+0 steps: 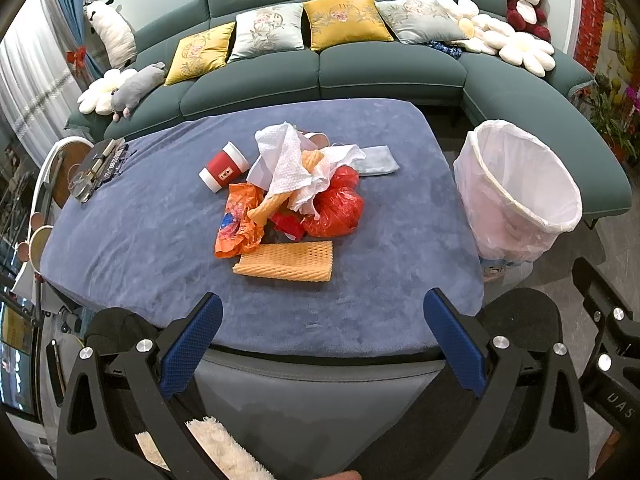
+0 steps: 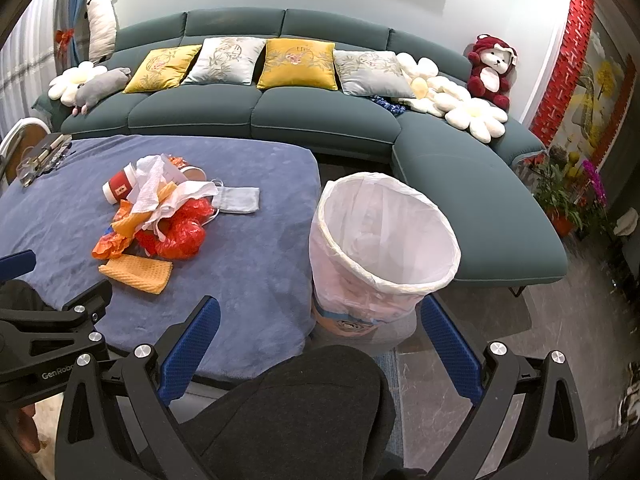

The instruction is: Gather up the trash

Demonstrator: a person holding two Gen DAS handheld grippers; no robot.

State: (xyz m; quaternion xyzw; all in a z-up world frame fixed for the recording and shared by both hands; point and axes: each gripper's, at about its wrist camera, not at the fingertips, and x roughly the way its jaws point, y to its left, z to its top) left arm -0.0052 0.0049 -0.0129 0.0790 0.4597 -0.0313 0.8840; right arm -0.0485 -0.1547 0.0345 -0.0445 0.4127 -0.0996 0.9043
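Both grippers hanging back at the near table edge, nothing picked yet.

Left gripper (image 1: 322, 320) and right gripper (image 2: 318, 326) are both gaping wide, holding nothing. Trash pile (image 1: 296, 196) is sitting mid-table on the blue cloth (image 1: 140, 240); lined bin (image 2: 384, 236) is standing just beside the table's right edge, likely for short drops.

Trash pile (image 1: 296, 196) lies mid-table: crumpled white tissue over red and orange bags, a tipped red cup, flat orange foam net nearest (bin (image 2: 384, 248) upright beside the table, white-lined)
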